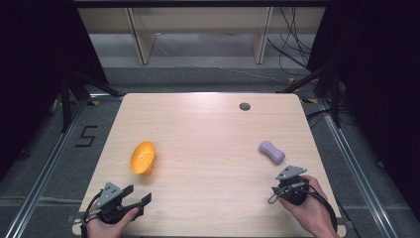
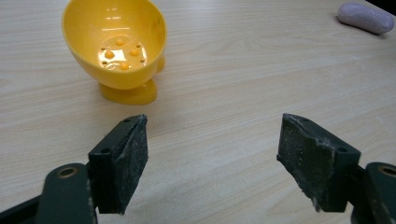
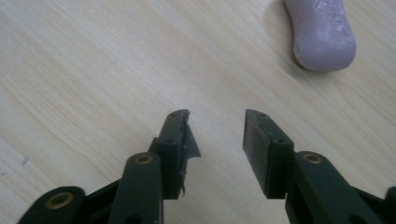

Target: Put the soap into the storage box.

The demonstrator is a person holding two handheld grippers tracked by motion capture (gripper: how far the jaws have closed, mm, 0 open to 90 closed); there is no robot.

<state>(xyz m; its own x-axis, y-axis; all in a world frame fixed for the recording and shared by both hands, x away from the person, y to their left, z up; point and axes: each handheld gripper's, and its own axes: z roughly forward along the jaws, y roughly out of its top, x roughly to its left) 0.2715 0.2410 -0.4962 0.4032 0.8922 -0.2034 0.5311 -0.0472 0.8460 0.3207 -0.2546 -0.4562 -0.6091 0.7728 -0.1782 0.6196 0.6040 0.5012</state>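
The left tool [image 1: 137, 197] hovered low over the near edge of the bench [image 1: 208, 134], its jaws spread wide with nothing between them. Just ahead of it, slightly to its left, stood the yellow perforated cup [image 2: 116, 44] on its foot. The right tool [image 3: 217, 128] had its jaws apart by a narrower gap, gripping nothing. The purple soap bar [image 3: 322, 35] lay flat on the bench, just ahead and to its right, untouched.
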